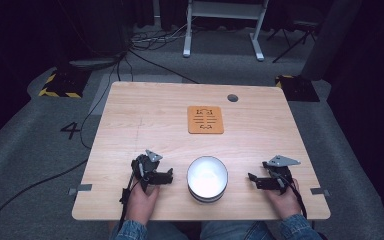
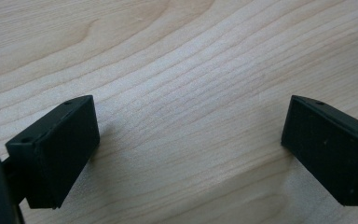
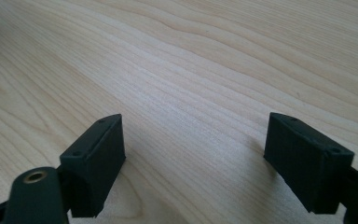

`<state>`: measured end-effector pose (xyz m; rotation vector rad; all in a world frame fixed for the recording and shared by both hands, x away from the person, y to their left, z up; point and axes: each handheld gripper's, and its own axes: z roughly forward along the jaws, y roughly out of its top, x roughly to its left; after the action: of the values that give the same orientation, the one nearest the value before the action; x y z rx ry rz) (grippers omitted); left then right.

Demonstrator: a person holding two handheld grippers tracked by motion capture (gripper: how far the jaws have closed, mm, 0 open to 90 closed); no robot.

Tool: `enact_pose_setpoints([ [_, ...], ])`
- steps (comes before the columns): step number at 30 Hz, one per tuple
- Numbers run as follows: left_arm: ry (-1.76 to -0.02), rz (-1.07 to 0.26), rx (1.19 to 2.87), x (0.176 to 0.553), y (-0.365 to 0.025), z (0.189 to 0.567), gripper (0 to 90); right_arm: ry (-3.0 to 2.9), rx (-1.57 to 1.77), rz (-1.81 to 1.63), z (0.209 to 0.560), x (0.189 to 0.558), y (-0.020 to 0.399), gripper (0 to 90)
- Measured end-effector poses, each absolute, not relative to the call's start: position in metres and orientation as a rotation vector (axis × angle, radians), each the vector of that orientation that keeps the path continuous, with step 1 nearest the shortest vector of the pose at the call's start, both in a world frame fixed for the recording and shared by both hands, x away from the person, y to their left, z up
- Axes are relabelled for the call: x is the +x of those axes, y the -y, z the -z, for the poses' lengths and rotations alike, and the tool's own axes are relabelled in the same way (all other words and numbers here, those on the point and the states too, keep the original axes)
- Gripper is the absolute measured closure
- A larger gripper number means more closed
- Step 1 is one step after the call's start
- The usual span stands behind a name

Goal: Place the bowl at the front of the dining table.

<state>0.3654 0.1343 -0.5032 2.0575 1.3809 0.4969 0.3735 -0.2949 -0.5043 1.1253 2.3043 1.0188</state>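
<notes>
A white bowl (image 1: 207, 178) sits near the front edge of the wooden table (image 1: 145, 115), between my two hands. My left gripper (image 1: 169, 176) rests on the table just left of the bowl, jaws pointing toward it. In the left gripper view its jaws stand wide apart over bare wood, my left gripper (image 2: 191, 154) open and empty. My right gripper (image 1: 252, 180) lies to the right of the bowl, a short gap away. The right gripper view has my right gripper (image 3: 193, 163) open too, with only wood grain between the jaws.
An orange square mat (image 1: 205, 119) with dark markings lies at the middle of the table, behind the bowl. A round grey hole (image 1: 232, 98) is near the far edge. Beyond the table are cables, a white desk frame (image 1: 225, 25) and yellow-black floor plates.
</notes>
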Motion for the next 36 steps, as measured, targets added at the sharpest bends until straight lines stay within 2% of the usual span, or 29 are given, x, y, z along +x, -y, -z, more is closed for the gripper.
enact_pose_setpoints([
  [25, -1.382, -0.493, 2.057, 0.365, -0.134, 0.503, 4.3, -2.3, 1.14, -1.021, 0.504, 0.372, 0.294, 22.2],
  [29, -1.383, -0.493, 2.057, 0.365, -0.134, 0.503, 4.3, -2.299, 1.157, -0.99, 0.501, 0.372, 0.296, 30.1],
  [33, -1.383, -0.493, 2.058, 0.365, -0.134, 0.503, 4.3, -2.33, 1.193, -0.974, 0.496, 0.372, 0.294, 33.6],
  [36, -1.383, -0.493, 2.058, 0.365, -0.134, 0.503, 4.3, -2.354, 1.195, -0.973, 0.493, 0.374, 0.293, 32.9],
])
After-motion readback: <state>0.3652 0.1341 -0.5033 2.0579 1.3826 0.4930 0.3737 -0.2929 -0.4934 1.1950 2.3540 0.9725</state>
